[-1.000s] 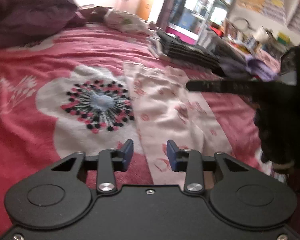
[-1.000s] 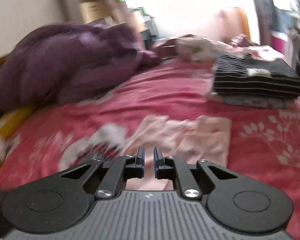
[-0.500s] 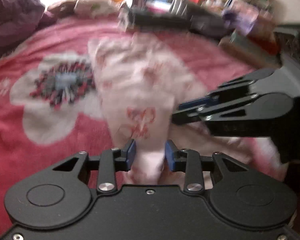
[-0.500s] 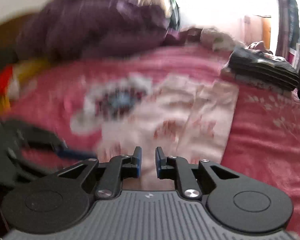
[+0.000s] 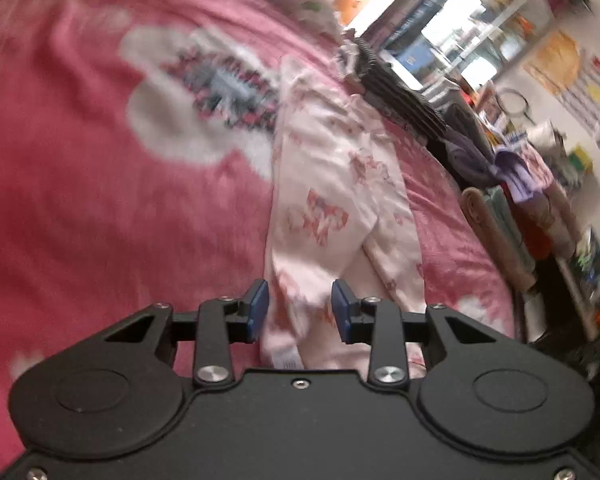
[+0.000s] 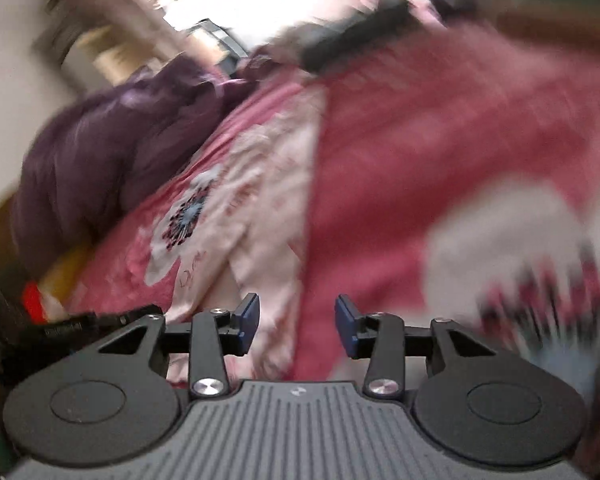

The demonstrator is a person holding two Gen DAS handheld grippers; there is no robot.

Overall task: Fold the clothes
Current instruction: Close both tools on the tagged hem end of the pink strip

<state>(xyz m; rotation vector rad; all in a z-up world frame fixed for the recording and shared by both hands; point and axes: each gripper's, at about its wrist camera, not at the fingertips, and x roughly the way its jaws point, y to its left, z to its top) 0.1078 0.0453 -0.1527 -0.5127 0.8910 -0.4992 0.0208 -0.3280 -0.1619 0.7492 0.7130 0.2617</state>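
My left gripper point(image 5: 299, 309) has come down over the garment's point(image 5: 332, 184) near end; its fingers point(image 5: 257, 305) stand apart with cloth between them, not pinching. My right gripper point(image 6: 296, 322) has just spread its fingers, the garment's right edge between them unpinched. I judge both ready to grab corners for a fold. The garment stretches ahead on the pink bed point(image 5: 80, 184); folded clothes point(image 5: 404, 96) beyond, cluttered shelves point(image 5: 452, 32) right.

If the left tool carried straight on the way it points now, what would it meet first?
Most likely the pale pink printed garment: its near end already lies between the open fingers of the left tool, spread on the red bedspread. Blur leaves depth uncertain.
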